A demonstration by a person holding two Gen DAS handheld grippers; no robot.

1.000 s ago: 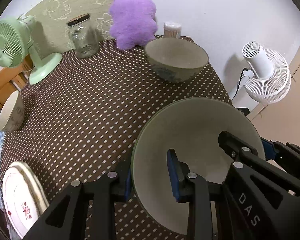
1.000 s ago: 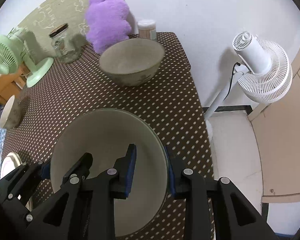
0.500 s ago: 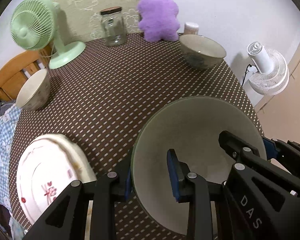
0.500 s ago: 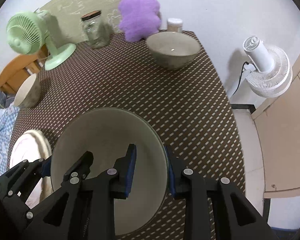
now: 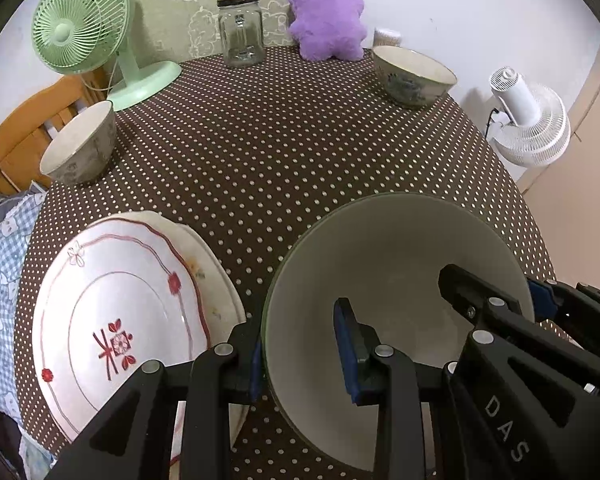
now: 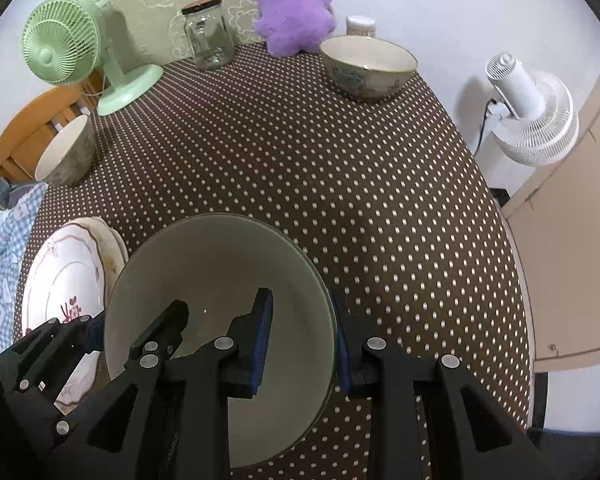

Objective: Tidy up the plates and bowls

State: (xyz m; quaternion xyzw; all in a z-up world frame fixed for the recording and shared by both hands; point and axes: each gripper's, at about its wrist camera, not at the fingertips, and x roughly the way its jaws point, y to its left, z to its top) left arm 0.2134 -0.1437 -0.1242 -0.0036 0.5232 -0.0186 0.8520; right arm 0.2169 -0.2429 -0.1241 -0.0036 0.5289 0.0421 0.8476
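Dotted tablecloth [image 5: 300, 152]: plates [image 5: 112, 320] stacked, both grippers [image 5: 300, 348] [image 6: 300, 340] pinching large green bowl [image 5: 396, 276], two patterned bowls [image 5: 414, 76] [image 5: 80, 148] left unsorted.

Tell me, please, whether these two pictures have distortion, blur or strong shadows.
Left wrist view: sharp, fisheye-bent, black corners; the table edge curves. Right wrist view: same bending, soft even light, a faint shadow behind the white fan on the wall.

Left gripper [image 5: 300, 354] clamped, right gripper [image 6: 302, 344] clamped, both angled steeply downward
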